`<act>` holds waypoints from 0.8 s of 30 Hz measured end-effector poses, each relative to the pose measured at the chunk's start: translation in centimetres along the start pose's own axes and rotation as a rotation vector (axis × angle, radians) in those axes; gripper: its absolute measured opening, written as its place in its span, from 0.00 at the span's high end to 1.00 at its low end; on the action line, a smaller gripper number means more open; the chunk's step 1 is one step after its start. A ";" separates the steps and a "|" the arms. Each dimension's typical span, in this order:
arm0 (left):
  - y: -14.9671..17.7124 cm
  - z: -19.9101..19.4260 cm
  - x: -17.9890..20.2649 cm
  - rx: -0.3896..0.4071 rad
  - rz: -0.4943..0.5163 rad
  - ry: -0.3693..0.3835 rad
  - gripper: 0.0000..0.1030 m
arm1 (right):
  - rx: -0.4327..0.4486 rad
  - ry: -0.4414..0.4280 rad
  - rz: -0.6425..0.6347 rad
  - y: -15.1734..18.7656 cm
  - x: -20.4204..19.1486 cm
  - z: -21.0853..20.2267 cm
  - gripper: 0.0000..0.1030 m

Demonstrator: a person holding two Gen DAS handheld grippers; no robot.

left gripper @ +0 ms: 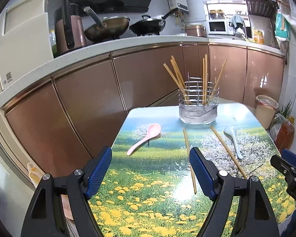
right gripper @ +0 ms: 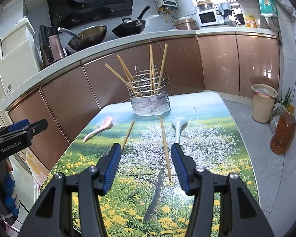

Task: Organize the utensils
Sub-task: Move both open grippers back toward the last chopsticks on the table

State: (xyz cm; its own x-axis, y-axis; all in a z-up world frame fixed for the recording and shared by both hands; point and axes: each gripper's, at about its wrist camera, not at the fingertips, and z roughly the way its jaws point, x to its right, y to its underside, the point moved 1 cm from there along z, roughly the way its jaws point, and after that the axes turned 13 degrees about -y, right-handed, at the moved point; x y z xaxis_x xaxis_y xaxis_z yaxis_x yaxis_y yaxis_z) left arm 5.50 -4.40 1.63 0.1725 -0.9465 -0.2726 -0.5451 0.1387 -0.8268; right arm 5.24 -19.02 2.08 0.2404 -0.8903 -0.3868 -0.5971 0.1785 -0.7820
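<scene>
On the table [right gripper: 234,138] with the printed meadow, four utensils lay loose in front of the wire holder [right gripper: 149,98]: a pink spoon [left gripper: 144,139] at the left, two chopsticks in the middle, and a white spoon [right gripper: 178,128] at the right. Several more chopsticks stood already in the holder, leaning outward in different directions. The left gripper [left gripper: 150,171] had its jaws well apart with nothing between them, and the right gripper [right gripper: 146,165] was also apart and empty, with the right chopstick [right gripper: 165,148] lying on the table in the gap between its fingers and the left chopstick [right gripper: 128,132] disappearing behind its left finger. I judged that a thin chopstick flat on such a glossy surface could slide or roll away when the pads closed on it (the surface reflected the light strongly). A spoon taken by the handle end could also swing down. At the holder, a new piece could knock the leaning chopsticks, or push the holder back toward the far edge of the table.
</scene>
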 end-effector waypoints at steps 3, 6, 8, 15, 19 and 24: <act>-0.4 1.1 0.2 -0.034 -0.014 0.006 0.22 | -0.010 -0.003 0.002 -0.2 0.7 0.2 0.51; -0.9 2.4 0.2 -0.078 -0.036 0.016 0.22 | -0.015 -0.007 0.008 -0.7 1.7 0.1 0.51; -1.2 3.2 0.1 -0.106 -0.048 0.024 0.22 | -0.021 -0.005 0.013 -1.0 2.4 -0.1 0.51; -1.8 6.2 1.4 -0.217 -0.061 0.123 0.23 | -0.051 -0.012 0.006 -2.0 3.7 -0.3 0.51; -2.2 8.6 3.4 -0.294 -0.037 0.190 0.27 | -0.077 -0.013 -0.021 -2.6 3.9 -0.5 0.51; -2.1 11.8 5.6 -0.381 0.005 0.257 0.32 | -0.127 -0.012 -0.031 -3.4 4.5 0.4 0.52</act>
State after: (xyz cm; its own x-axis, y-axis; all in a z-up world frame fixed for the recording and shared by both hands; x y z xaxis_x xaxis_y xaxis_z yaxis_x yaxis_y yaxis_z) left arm 17.26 -6.59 -3.97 -0.0138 -0.9943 -0.1053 -0.8168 0.0720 -0.5725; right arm 8.67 -23.46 2.76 0.2694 -0.8892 -0.3697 -0.6813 0.0953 -0.7257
